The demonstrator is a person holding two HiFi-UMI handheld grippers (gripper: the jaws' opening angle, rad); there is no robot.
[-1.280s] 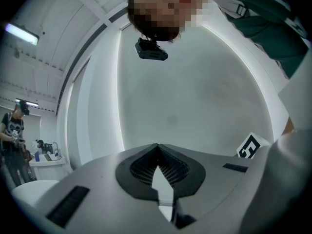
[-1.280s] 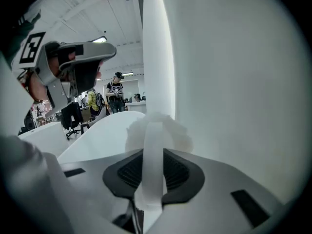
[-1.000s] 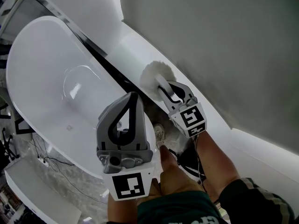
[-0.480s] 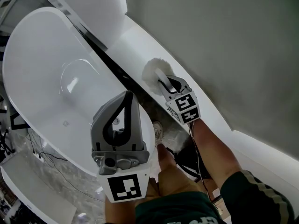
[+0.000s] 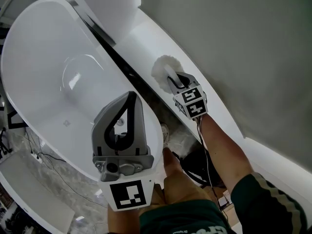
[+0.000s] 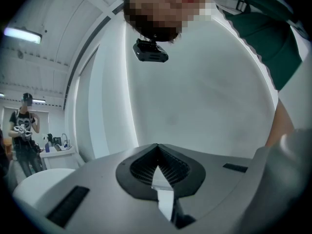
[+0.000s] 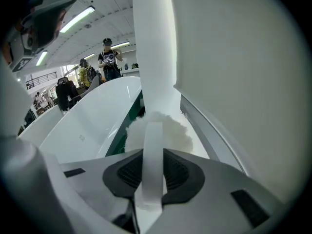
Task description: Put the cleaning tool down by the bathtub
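- Since 1 second ago, the right gripper (image 5: 174,80) has been brought lower toward the white ledge (image 5: 141,35), so its marker cube (image 5: 191,103) looks smaller in the head view. The left gripper (image 5: 130,96) has been shifted a little down and to the left in that view.
- The cleaning tool (image 5: 164,67) is held by its flat white handle between the right gripper's 2 jaws, which are closed tight on it.
- The tool's long line is seen to run from the jaws up and a little left in the head view, away from the person, and it is tipped downward.
- Its fluffy white head is at the far end, over the ledge that lies between the bathtub (image 5: 44,77) and the grey wall (image 5: 234,43).
- Whether the fluffy head is touching the ledge cannot be told.
- In the right gripper view, the handle is seen going straight out from the jaws, with the fluffy head past it and the bathtub to its left.
- The left gripper's jaws are pressed together with nothing between them, and it is seen in front of the bathtub's near side.
- 1 black and white square marker is shown on each gripper's cube.
- White print on the person's green top (image 5: 180,218) is cut off at the picture's edge and cannot be read.
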